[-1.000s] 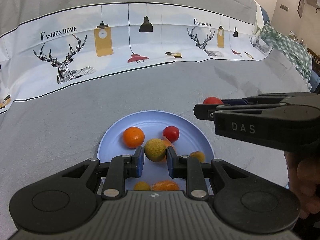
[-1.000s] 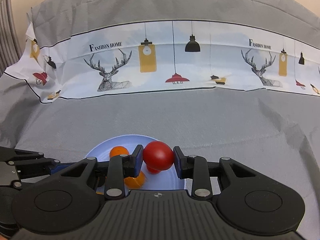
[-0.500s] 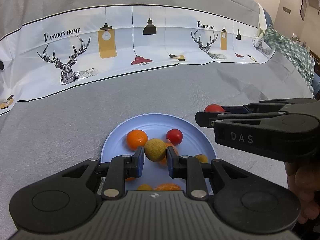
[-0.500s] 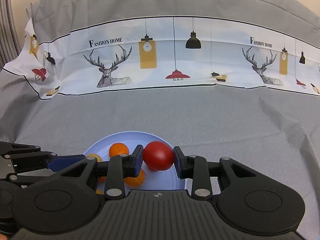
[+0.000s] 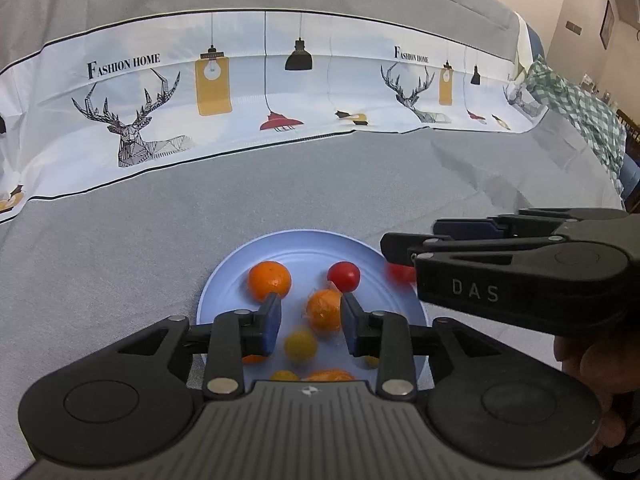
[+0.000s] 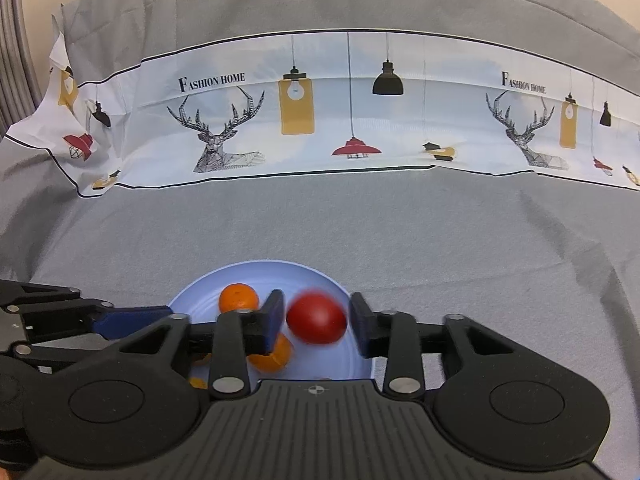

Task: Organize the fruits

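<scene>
Fruits lie on a light blue plate (image 5: 224, 280) on the grey cloth-covered surface (image 5: 120, 240): an orange (image 5: 269, 280), a small red tomato (image 5: 343, 276), a yellow fruit (image 5: 301, 346) and more. The left tool (image 5: 307, 322) is opening over the plate, its blue pads clear of the yellow fruit below. The right tool (image 6: 316, 322) is opening too, and a blurry red tomato (image 6: 316, 322) sits loose between its pads, above the plate.

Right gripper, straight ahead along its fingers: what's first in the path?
The red tomato, blurred, sitting between the opening fingers of the right gripper with gaps on both sides. Beyond it lies the blue plate. Depth is unclear, so how far the tomato has dropped is a guess.
</scene>
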### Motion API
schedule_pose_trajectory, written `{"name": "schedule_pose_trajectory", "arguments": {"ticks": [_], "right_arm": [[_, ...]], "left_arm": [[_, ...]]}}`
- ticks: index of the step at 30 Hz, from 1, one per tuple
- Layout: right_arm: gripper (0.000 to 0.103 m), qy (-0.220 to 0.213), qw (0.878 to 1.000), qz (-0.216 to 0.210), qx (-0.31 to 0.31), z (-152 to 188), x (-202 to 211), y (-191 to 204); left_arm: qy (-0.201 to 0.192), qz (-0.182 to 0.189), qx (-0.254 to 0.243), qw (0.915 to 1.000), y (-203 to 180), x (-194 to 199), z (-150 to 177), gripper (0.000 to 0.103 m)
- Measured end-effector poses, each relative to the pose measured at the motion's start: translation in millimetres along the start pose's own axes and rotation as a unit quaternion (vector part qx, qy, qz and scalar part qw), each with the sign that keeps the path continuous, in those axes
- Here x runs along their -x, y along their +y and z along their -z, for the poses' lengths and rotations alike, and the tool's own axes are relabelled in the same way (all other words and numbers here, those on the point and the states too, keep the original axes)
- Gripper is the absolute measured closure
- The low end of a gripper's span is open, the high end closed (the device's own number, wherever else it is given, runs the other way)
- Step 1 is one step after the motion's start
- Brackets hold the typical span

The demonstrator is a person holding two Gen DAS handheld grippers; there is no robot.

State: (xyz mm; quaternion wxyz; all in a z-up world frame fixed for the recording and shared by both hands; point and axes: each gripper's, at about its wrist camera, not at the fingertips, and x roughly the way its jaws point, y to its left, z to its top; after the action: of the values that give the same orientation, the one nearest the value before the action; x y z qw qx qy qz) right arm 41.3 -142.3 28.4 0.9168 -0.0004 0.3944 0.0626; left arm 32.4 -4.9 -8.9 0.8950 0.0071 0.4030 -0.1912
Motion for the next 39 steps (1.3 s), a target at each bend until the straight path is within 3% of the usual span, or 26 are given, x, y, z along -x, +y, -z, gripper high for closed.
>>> {"name": "schedule_pose_trajectory", "arguments": {"ticks": [8, 11, 17, 22, 27, 32, 37, 39], "right_arm": [[0.034, -0.007, 1.000, 0.004, 0.001, 1, 5, -5], [0.022, -0.012, 1.000, 0.006, -0.002, 1, 12, -8], [0.002, -0.035, 0.999, 0.006, 0.001, 3, 33, -14], [0.001, -0.043, 0.999, 0.022, 0.007, 8, 50, -19], [0.001, -0.016, 0.998, 0.041, -0.034, 13, 69, -25], [0.001, -0.006, 0.997, 0.037, -0.063, 30, 84, -21], [0.001, 0.004, 0.998, 0.054, -0.020, 39, 75, -7], [0.001, 0.013, 0.998, 0.058, -0.011, 40, 68, -4]], "left_arm": [[-0.007, -0.010, 0.007, 0.9999, 5, 7, 0, 0.065], [-0.020, -0.023, 0.009, 0.9995, 7, 16, 3, 0.049], [-0.065, -0.038, -0.022, 0.9969, 2, 49, 10, 0.029], [-0.069, -0.044, -0.004, 0.9967, 1, 81, 17, 0.026], [-0.059, -0.059, 0.016, 0.9964, -11, 100, 31, 0.017], [-0.021, -0.077, 0.030, 0.9963, -15, 89, 54, 0.001], [-0.010, -0.113, 0.023, 0.9933, -12, 77, 53, 0.001], [0.007, -0.111, 0.038, 0.9931, -7, 71, 53, 0.001]]}}
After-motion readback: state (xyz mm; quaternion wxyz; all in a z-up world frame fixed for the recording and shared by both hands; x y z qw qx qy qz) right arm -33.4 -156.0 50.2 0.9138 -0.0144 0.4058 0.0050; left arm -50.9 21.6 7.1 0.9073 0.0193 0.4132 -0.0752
